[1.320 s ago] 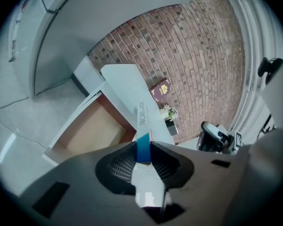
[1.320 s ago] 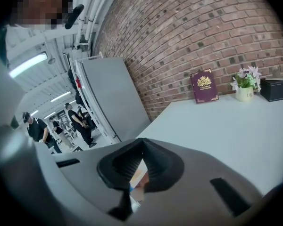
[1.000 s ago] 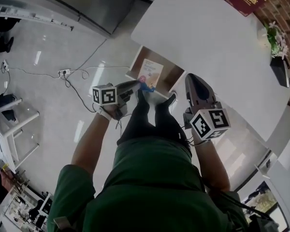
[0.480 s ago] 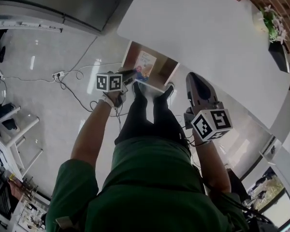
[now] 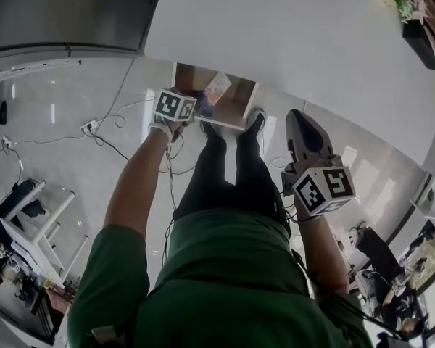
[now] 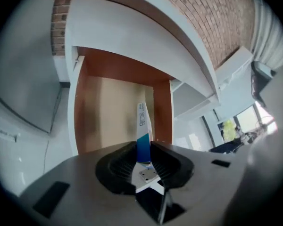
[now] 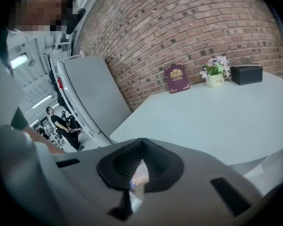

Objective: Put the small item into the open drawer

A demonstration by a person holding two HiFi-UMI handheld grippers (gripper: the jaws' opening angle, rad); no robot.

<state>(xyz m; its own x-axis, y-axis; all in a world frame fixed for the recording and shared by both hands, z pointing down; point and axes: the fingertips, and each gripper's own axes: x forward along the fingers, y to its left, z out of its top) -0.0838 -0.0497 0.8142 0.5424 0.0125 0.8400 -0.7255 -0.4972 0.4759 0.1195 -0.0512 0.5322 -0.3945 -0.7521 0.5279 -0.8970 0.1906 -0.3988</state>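
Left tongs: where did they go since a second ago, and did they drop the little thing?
The left tongs dipped down toward the open drawer and now point into it. They have not let go: the small blue-and-white item is still pinched between them. The right tongs stayed shut and empty, and the booklet still lies in the drawer.

I'm pinching the flat white-and-blue packet point(image 6: 142, 126) edge-on in my left tongs point(image 6: 144, 148), pointing toward twelve o'clock over the open wooden drawer point(image 6: 108, 112).

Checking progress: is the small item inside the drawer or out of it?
Out: the left hand-held gripper grips the blue-and-white packet, aimed at the open drawer.
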